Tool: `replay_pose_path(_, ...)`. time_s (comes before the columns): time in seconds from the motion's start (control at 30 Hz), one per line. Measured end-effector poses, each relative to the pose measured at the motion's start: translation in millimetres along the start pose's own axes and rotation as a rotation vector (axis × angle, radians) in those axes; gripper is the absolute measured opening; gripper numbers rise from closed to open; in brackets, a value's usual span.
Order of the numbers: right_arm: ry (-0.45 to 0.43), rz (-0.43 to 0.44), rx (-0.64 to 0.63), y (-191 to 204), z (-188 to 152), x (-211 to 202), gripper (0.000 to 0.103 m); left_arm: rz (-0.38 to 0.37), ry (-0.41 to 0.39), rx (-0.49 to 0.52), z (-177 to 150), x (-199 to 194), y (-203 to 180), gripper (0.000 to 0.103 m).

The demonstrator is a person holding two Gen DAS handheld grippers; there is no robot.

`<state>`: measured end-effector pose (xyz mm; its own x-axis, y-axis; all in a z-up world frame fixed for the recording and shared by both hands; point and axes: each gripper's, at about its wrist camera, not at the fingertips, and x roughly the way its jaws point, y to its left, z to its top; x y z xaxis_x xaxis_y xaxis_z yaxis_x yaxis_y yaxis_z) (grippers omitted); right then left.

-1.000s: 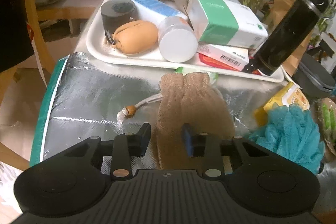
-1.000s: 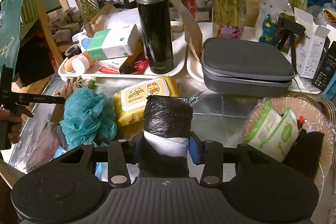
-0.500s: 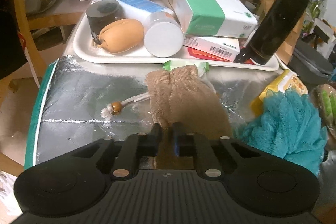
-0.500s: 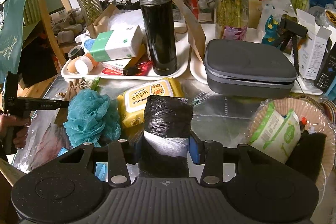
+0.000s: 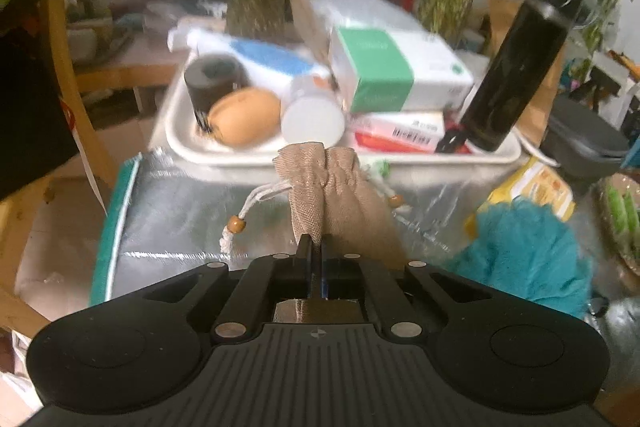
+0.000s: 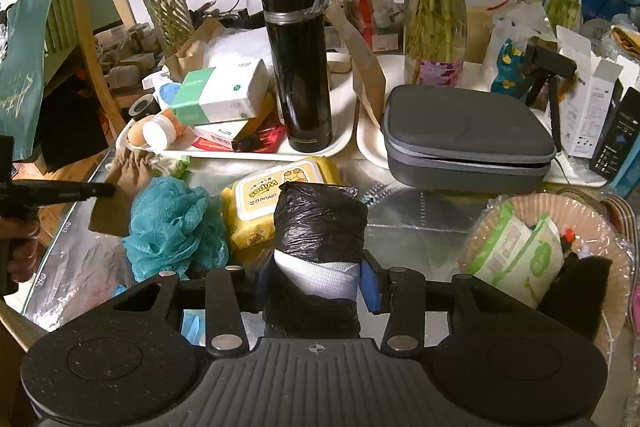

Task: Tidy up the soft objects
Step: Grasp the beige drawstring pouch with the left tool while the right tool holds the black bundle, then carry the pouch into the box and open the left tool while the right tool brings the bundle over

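Observation:
My left gripper [image 5: 316, 247] is shut on a beige drawstring pouch [image 5: 340, 195], pinching its cloth and holding it lifted off the silver mat; beaded cords [image 5: 236, 225] dangle from it. In the right wrist view the same pouch [image 6: 126, 173] hangs from the left gripper's tip [image 6: 106, 190] at the far left. My right gripper [image 6: 316, 277] is shut on a roll of black plastic bags [image 6: 320, 223] with a white band, held upright. A teal mesh bath pouf [image 6: 174, 227] lies between the two grippers, also seen as the teal pouf [image 5: 524, 255] in the left wrist view.
A white tray [image 6: 240, 153] holds a black flask [image 6: 298, 59], a green-white box [image 6: 220, 95] and bottles. A yellow wipes pack [image 6: 276, 183] lies before it. A grey zip case [image 6: 464, 135] sits at the right, a basket [image 6: 616, 255] with a green wipes pack at the near right.
The left gripper closed on the pouch's cloth and lifted it, so the pouch now bunches and hangs. The right gripper and its roll stayed put.

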<state>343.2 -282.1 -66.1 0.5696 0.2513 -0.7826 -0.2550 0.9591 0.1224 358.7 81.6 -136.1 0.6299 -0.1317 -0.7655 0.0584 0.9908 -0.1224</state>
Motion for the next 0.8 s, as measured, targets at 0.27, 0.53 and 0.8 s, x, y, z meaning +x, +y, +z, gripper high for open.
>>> replay_pose_path(0.27, -0.051, 0.016, -0.049, 11, -11, -20, 0.047, 0.06, -0.084, 0.027, 6, -44, -13, 0.005)
replay_pose_path(0.53, -0.108, 0.011, -0.081, 21, -20, -45, 0.047, 0.059, -0.146, 0.028, 3, -89, -18, 0.004)
replay_pose_path(0.8, -0.139, 0.032, -0.108, 36, -27, -78, 0.047, 0.017, -0.199, 0.041, -4, -143, -29, 0.005)
